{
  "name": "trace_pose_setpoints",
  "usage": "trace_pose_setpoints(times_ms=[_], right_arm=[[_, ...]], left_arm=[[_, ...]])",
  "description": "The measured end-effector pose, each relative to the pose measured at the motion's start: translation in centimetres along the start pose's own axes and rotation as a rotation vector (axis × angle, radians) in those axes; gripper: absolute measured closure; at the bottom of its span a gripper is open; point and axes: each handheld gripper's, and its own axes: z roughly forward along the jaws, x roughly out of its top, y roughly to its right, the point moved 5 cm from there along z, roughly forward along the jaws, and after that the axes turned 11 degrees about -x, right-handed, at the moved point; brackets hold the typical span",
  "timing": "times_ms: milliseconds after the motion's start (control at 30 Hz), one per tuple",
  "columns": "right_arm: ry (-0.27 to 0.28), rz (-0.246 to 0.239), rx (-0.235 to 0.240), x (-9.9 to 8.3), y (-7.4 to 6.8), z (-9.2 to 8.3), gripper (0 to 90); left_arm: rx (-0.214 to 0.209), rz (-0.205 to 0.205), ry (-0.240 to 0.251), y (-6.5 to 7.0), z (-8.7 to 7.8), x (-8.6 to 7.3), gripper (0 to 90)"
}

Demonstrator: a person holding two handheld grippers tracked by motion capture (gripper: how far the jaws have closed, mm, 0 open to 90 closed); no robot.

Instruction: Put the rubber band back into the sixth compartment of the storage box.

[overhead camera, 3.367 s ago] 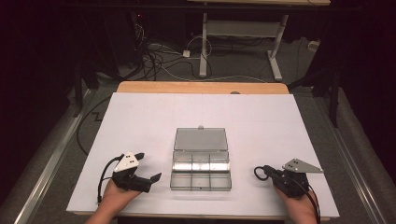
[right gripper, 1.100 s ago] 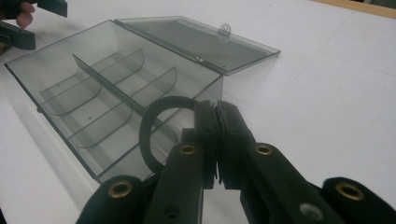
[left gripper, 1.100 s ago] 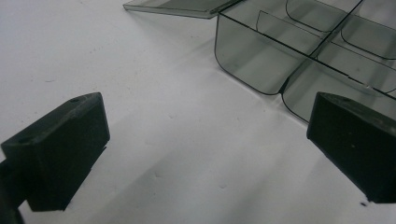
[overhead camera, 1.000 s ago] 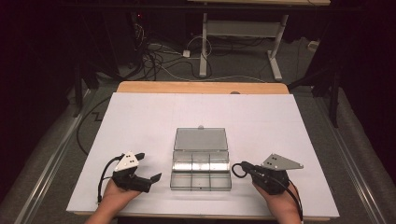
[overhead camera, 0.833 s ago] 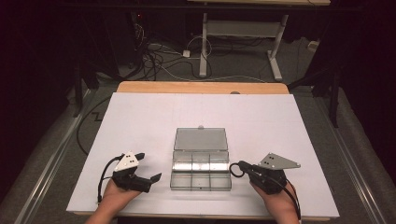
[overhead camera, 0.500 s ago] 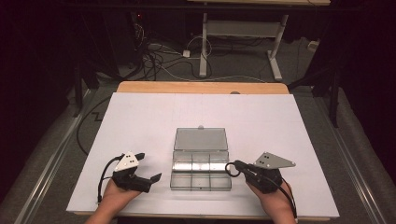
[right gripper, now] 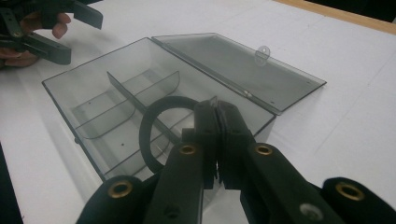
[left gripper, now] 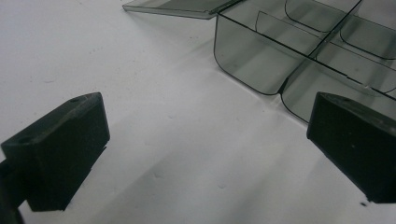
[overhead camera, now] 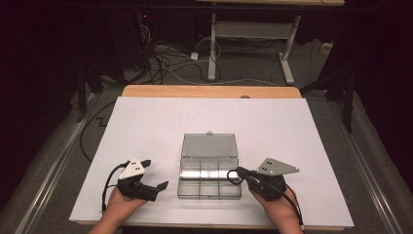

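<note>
Right now the right gripper [right gripper: 215, 108] is clamped on a black ring [right gripper: 152, 130] over the open box [overhead camera: 209, 170]. Letting go early could drop the ring across a divider. The left gripper [overhead camera: 155, 181] waits wide open, empty.

A white-topped table [overhead camera: 146, 126] bears one clear compartment box [overhead camera: 209, 168], lid seemingly open flat.

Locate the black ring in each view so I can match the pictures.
High view: ring at the right hand-held gripper's tip, by the box's right edge.
Left gripper view: not in it.
Right gripper view: ring low centre, pinched between shut jaws over the box.
Shared landmark: the box, lid open.
</note>
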Motion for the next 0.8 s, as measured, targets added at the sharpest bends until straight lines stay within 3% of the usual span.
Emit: trace_pose_setpoints(times_ms=[800], right_arm=[[-0.052,-0.053,0.036,-0.9,-1.9,1.4,89.2]], left_arm=[[-0.003,0.002,0.0,0.0,0.0,0.0,0.0]])
